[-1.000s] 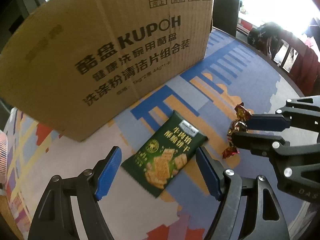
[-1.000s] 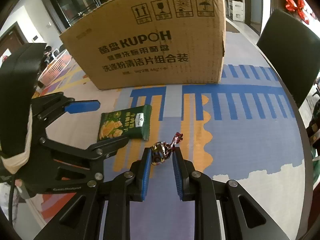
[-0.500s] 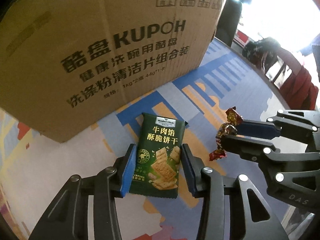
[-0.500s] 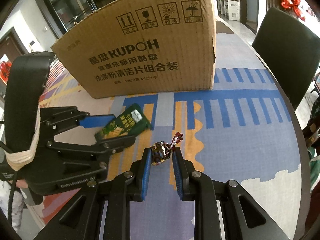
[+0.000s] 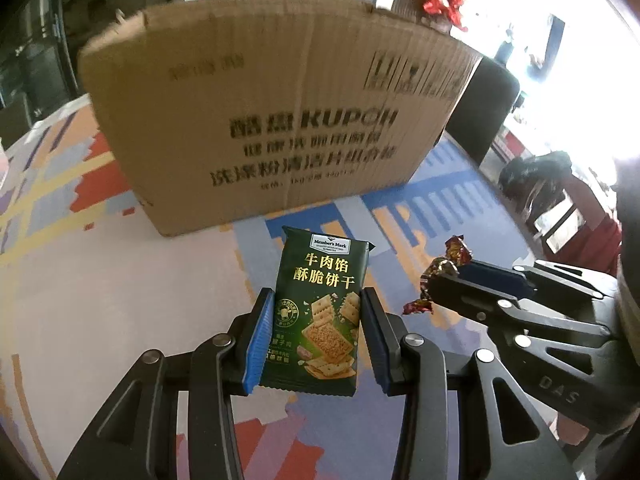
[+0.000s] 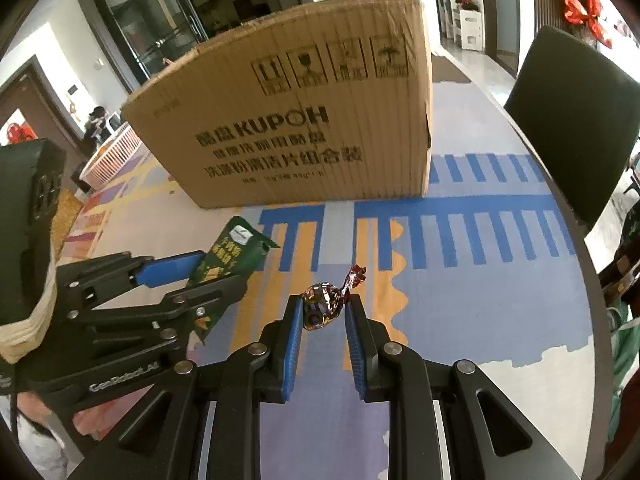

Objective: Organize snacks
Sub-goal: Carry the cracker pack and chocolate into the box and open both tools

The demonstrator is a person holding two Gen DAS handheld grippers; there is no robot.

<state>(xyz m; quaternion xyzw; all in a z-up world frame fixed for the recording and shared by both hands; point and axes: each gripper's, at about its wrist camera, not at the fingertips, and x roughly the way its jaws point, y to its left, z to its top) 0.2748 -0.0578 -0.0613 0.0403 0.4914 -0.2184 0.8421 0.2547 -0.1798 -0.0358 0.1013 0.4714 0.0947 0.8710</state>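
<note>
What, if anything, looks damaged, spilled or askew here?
Nothing stands out. The green cracker packet sits intact in the left gripper, and the foil-wrapped candy is whole in the right gripper. The brown cardboard box stands upright on the patterned tablecloth; nothing is spilled.

Box print point(image 5: 308, 148) — blurred, small lines unreadable

Domestic dining room: round table under a multicoloured patterned tablecloth point(image 6: 460, 300), dark upholstered dining chair point(image 6: 572, 120), red decorative bow point(image 6: 586, 14) on panelled wall, glass-fronted dark cabinet point(image 6: 148, 24).
</note>
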